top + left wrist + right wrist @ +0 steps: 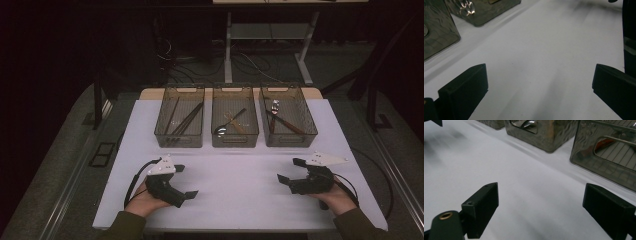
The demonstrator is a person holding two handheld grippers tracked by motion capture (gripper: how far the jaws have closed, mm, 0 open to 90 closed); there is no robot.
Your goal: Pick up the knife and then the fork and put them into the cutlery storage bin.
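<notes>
The sorting looks finished or not begun: both tongs, left gripper (186, 181) and right gripper (292, 170), rest spread and empty on the white table (235, 200), cutlery (chopsticks, spoons, forks) lying in the three bins (235, 140) beyond them.

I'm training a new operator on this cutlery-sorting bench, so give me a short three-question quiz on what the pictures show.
1. True or false: the left claw is holding a utensil.
2. How many mesh bins stand in the row at the far side of the white table?
3. Which bin holds the spoon: A the left bin, B the middle bin, C the right bin?

Key: 1 false, both it and the right claw are open and empty, over bare table. 2 three. 3 B.
</notes>
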